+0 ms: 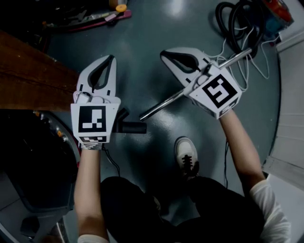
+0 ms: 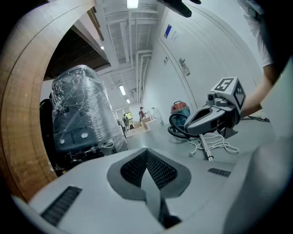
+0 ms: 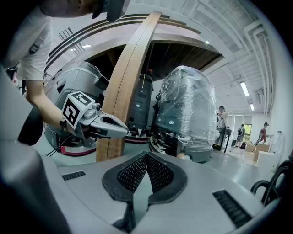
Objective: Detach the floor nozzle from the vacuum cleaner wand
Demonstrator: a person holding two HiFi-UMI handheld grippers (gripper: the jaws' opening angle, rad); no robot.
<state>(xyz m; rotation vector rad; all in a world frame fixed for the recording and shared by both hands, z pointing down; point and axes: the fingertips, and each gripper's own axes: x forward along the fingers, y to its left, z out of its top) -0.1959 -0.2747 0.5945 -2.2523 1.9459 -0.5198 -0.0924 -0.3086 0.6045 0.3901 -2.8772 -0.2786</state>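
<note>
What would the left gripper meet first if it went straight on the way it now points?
Probably nothing near: the left gripper points along open floor between the wrapped machine and the right gripper; depth is unclear.

A glossy dark-grey floor (image 1: 156, 42) spreads across the workshop hall seen from above, with a glare of ceiling light at 12 o'clock. Brown wooden planking (image 1: 28, 80) juts in at 9 o'clock, and pale wall panels (image 1: 289, 104) run down the 3 o'clock edge. At eye level, strip lights (image 2: 132, 3) line the white ceiling at 12 o'clock. A white wall (image 2: 206, 50) rises at 2 o'clock, and a plastic-wrapped machine (image 2: 80, 109) stands at 9 o'clock beside a curved wooden beam (image 2: 20, 105).
</note>
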